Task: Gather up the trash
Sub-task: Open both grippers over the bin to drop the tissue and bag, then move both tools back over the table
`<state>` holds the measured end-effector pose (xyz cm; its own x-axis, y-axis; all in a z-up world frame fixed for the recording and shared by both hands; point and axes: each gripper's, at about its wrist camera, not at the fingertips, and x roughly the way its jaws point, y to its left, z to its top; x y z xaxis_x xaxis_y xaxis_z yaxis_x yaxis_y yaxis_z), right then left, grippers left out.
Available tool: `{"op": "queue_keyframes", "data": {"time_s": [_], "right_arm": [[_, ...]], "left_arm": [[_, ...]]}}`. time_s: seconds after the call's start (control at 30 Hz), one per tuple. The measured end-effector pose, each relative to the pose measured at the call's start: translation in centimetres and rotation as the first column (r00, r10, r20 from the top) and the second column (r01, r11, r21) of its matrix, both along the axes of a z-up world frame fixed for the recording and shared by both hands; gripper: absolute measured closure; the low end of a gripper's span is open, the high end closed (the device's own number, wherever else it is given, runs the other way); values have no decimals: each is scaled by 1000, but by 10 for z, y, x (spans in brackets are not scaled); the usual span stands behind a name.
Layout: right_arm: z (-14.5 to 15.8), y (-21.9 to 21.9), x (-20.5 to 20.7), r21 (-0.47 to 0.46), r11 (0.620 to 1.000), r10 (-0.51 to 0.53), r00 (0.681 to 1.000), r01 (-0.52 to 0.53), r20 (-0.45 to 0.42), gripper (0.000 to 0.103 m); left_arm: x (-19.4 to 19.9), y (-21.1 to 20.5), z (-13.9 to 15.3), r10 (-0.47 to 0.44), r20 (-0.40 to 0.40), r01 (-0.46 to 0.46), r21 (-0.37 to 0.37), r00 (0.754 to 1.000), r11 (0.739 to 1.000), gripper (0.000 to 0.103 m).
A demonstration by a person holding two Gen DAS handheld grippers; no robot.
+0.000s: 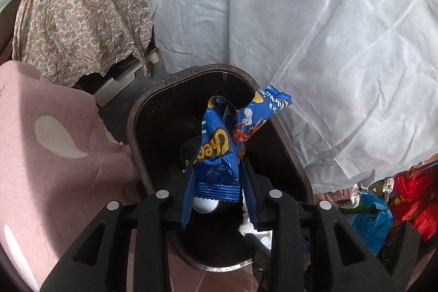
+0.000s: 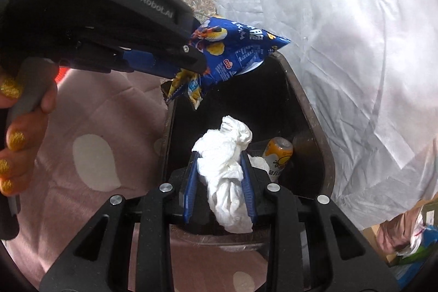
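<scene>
We've got the left tool [image 1: 217,182] clamped on a chip bag [image 1: 219,152] and the right tool [image 2: 220,177] pinching a tissue [image 2: 224,168], both held over the open bin [image 2: 325,155].

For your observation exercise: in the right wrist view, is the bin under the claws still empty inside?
No: a yellow drink can already lies inside the dark bin, beyond the white tissue gripped by the right claw.

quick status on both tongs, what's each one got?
Left tongs: shut on the blue snack bag, over the bin.
Right tongs: shut on the white tissue wad, over the same bin.
</scene>
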<state>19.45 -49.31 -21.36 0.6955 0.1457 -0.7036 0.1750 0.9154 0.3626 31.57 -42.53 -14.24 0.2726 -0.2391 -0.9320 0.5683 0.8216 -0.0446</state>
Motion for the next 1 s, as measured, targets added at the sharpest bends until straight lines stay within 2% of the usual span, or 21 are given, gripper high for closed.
{"op": "queue_keyframes", "data": {"time_s": [0.1, 0.17, 0.23, 0.27, 0.37, 0.43, 0.5, 0.57, 0.63, 0.7, 0.83, 0.93, 1.0], "right_arm": [[-2, 0, 5, -2, 1000, -1, 1000, 1, -4, 70], [-3, 1, 7, -5, 1000, 2, 1000, -2, -7, 65], [-4, 3, 9, -22, 1000, 5, 1000, -5, -6, 51], [-4, 4, 9, -32, 1000, -1, 1000, 1, -5, 42], [-2, 4, 3, -40, 999, -22, 1000, 22, 3, 39], [1, 4, -3, -41, 999, -35, 999, 35, 1, 37], [7, 5, -12, -51, 998, -38, 999, 39, 16, 29], [20, 10, -25, -83, 995, -48, 998, 51, 33, 25], [33, 15, -38, -90, 995, -34, 997, 39, 63, 22], [47, 22, -50, -103, 994, -27, 996, 36, 90, 14], [77, 38, -73, -121, 992, -9, 988, 29, 156, 11], [97, 55, -88, -129, 992, 16, 979, 11, 204, 7], [111, 67, -98, -121, 993, 35, 970, -6, 239, 6]], "left_arm": [[1, -3, 0, -5, 19, 5, 7, 1000, 1000, 64], [0, -3, 2, -8, 36, 8, 5, 999, 1000, 46], [-1, -3, 9, -5, 61, 5, -15, 998, 1000, 34], [-2, -3, 12, -1, 73, 3, -26, 997, 1000, 34], [-4, 3, 27, 4, 95, 4, -77, 995, 997, 33], [-10, 13, 44, 1, 100, 14, -150, 995, 989, 32], [-18, 25, 62, -4, 121, 30, -220, 993, 975, 29], [-29, 38, 79, -3, 148, 45, -282, 989, 958, 25], [-43, 55, 98, -4, 163, 61, -349, 987, 935, 23], [-57, 73, 115, -2, 170, 72, -406, 986, 911, 21], [-87, 106, 146, 5, 234, 101, -439, 972, 893, 18], [-104, 136, 163, 5, 240, 116, -486, 971, 866, 16], [-110, 155, 171, 18, 252, 115, -502, 968, 857, 15]]}}
